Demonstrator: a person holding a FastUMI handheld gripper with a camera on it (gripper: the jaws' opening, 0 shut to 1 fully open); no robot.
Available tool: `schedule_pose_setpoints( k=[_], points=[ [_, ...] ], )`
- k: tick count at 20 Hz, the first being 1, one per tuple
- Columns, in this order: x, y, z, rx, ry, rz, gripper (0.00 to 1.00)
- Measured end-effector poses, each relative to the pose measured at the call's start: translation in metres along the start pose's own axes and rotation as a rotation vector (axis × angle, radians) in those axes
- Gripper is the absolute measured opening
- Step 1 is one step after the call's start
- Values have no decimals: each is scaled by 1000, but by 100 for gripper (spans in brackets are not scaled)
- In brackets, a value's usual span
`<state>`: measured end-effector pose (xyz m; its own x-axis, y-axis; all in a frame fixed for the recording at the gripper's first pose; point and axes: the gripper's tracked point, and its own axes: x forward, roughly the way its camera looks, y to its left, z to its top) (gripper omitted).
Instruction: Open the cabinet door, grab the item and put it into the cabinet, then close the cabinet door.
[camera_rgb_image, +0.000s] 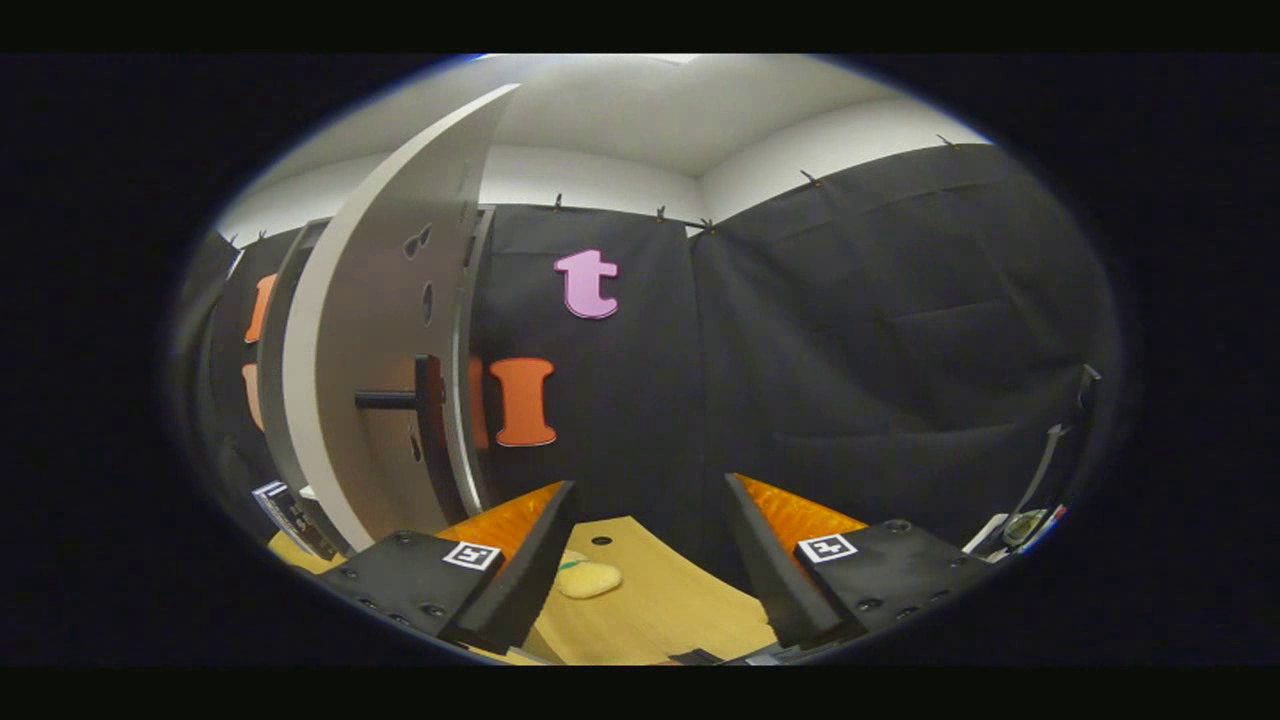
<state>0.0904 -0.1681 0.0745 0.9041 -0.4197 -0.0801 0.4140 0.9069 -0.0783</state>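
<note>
Fingers of the gripper (650, 560) stand wide apart with nothing between them, raised above the wooden table (680, 610). To their left, the cabinet door (370, 330) is swung open edge-on toward the camera, its dark handle (415, 400) sticking out from the pale panel, so the opening step looks done and the grab is the step in hand. The item (588, 578), a small pale yellow soft-looking thing with a touch of green, lies on the table just ahead of the left finger, partly hidden behind its tip. To take it cleanly, the gripper should tip down and shift a little left so the item sits centred between the fingers, then descend until the tips nearly meet the tabletop before closing. Being soft and low, it probably wants a gentle squeeze, keeping clear of the door's edge.
</note>
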Motion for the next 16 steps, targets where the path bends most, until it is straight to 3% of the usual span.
schedule_pose_setpoints(
  k=[10, 16],
  points=[
    [4, 8, 2, -28, -18, -26, 91],
    [-11, 39, 0, -33, -15, -10, 91]
  ],
)
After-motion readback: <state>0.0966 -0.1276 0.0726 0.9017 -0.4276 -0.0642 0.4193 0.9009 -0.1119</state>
